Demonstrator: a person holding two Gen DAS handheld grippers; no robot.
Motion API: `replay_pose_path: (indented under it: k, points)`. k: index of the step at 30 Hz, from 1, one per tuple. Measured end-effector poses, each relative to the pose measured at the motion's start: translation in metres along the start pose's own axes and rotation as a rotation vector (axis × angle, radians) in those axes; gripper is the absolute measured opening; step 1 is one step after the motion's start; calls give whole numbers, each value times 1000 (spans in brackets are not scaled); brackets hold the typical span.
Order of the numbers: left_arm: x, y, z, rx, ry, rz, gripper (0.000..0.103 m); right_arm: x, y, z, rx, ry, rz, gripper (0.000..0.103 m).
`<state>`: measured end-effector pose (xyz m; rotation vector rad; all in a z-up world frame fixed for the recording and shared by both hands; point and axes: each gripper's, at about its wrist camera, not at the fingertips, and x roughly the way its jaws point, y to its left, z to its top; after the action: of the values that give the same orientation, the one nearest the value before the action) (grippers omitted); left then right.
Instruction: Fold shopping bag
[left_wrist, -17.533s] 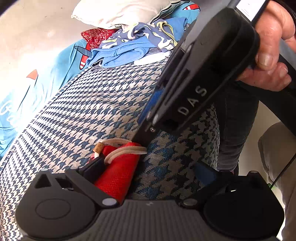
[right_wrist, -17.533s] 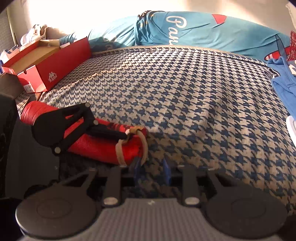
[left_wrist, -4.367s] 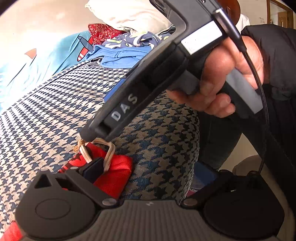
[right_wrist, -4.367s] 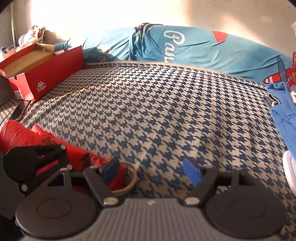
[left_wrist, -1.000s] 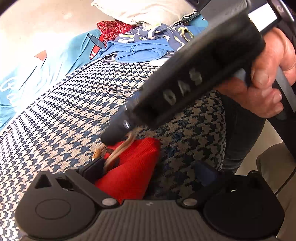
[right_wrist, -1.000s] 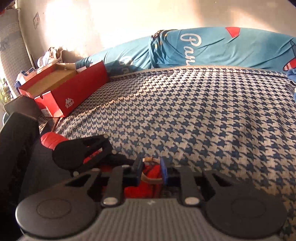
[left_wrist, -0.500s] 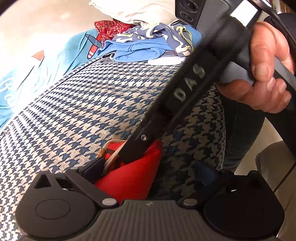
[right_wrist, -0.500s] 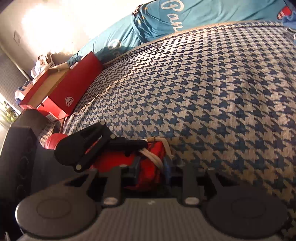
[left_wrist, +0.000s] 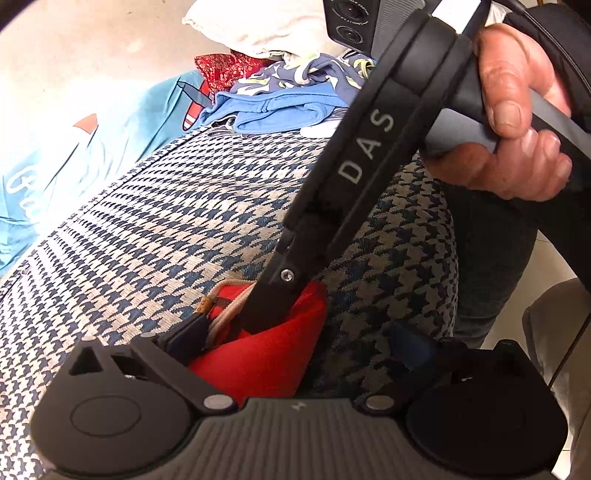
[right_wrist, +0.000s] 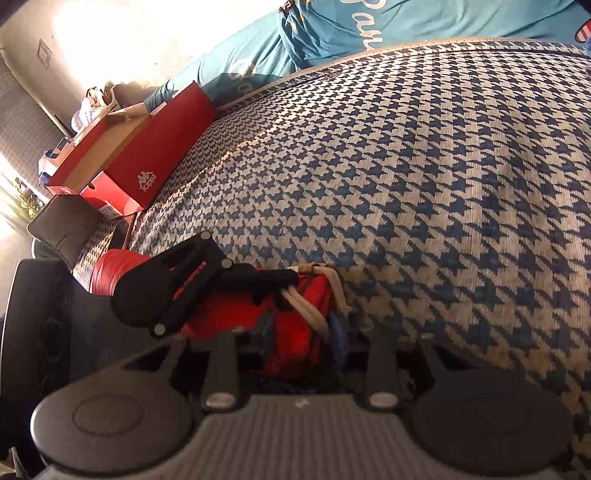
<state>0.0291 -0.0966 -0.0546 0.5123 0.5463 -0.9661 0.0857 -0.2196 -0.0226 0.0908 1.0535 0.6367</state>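
The shopping bag (left_wrist: 269, 354) is a tight red roll lying on the houndstooth bed cover (left_wrist: 166, 229), with a cream cord (right_wrist: 314, 310) looped round its end. My left gripper (left_wrist: 295, 339) stands open around the roll. Its left pad (left_wrist: 188, 330) lies against the cord side, while the right pad (left_wrist: 410, 347) is clear of the fabric. My right gripper (right_wrist: 301, 336) points steeply down onto the roll's end. Its jaws are opening, with the red end and cord strands between the pads and still touching both. In the left wrist view the right gripper's tip sits on that same end.
A red Kappa shoebox (right_wrist: 125, 166) sits at the bed's far left edge. Teal bedding (right_wrist: 332, 33) runs along the back. A pile of blue clothes (left_wrist: 280, 107) and a white pillow (left_wrist: 251, 33) lie beyond the bag. The bed edge and the person's leg (left_wrist: 480, 277) are on the right.
The right gripper has rolled and tipped steeper, and its jaws have widened from a narrow pinch on the cord to span the roll's end. The left gripper has kept still.
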Motion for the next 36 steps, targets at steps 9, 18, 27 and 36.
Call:
replay_pose_path:
  k: [9, 18, 27, 36]
  points:
    - [-1, -7, -8, -6, -44, 43, 103, 7, -9, 4, 73, 70, 52, 32]
    - [-2, -7, -13, -7, -67, 50, 103, 11, -10, 16, -63, 142, 124, 33]
    - [-5, -6, -20, -19, -96, 54, 103, 11, -9, 16, -143, 148, 145, 33]
    - [-5, -7, -22, -21, -125, 62, 103, -42, -59, 42, -144, 181, 152, 32]
